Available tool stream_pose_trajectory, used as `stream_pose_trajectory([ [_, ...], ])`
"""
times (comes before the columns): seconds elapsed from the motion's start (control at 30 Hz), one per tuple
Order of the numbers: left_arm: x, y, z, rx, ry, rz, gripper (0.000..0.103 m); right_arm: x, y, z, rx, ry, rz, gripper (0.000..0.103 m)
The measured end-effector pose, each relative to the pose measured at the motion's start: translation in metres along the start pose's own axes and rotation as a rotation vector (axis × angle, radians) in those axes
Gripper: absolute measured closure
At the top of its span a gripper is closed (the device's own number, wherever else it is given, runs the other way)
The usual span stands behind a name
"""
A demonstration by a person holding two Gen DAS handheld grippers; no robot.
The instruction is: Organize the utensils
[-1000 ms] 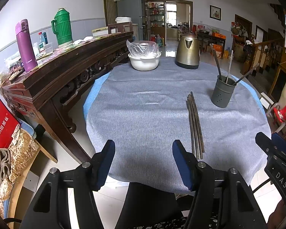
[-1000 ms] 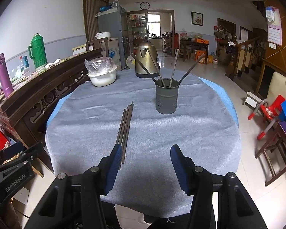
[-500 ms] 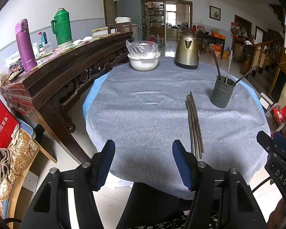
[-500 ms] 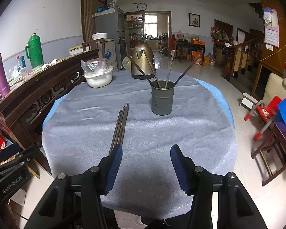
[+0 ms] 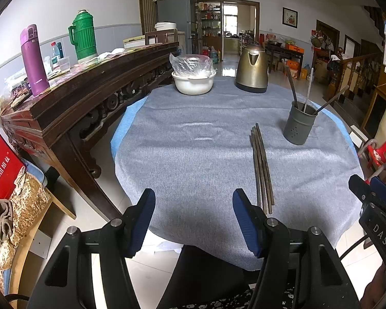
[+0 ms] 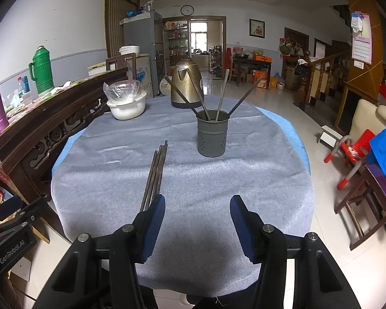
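Note:
Three dark chopsticks (image 5: 262, 164) (image 6: 155, 175) lie side by side on the grey cloth of the round table (image 5: 193, 154) (image 6: 205, 180). Behind them stands a grey perforated holder (image 5: 299, 123) (image 6: 212, 134) with several utensils leaning in it. My left gripper (image 5: 194, 200) hovers open over the near table edge, to the left of the chopsticks' near ends. My right gripper (image 6: 196, 206) is open too, with nothing between its blue pads; its left finger (image 6: 154, 219) covers the chopsticks' near ends.
A white bowl covered in plastic (image 5: 193, 77) (image 6: 127, 103) and a brass kettle (image 5: 252, 69) (image 6: 186, 83) stand at the far side of the table. A dark carved sideboard (image 5: 77, 95) with flasks runs along the left. Chairs (image 6: 360, 154) stand to the right.
The right wrist view has tilted up slightly, so the table and holder sit lower in the frame. Neither gripper's opening changed, and the chopsticks lie where they were.

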State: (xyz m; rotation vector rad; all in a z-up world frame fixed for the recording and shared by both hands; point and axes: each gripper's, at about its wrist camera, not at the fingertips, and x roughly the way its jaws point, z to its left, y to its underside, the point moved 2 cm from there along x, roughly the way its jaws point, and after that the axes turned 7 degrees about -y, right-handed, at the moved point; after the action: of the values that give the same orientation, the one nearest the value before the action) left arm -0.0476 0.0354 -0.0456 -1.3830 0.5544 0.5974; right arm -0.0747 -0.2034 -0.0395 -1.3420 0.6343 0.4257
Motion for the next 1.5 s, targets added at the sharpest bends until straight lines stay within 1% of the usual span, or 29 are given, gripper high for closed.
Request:
stream_pose_trajectory([
  [1.07, 0.004, 0.008, -0.013, 0.022, 0.032, 0.028, 0.040, 0.005, 0.010, -0.011, 0.027, 0.016, 0.016, 0.046],
  [1.5, 0.010, 0.010, -0.005, -0.007, 0.044, 0.045, 0.040, 0.010, 0.012, -0.006, 0.017, 0.024, 0.037, 0.046],
])
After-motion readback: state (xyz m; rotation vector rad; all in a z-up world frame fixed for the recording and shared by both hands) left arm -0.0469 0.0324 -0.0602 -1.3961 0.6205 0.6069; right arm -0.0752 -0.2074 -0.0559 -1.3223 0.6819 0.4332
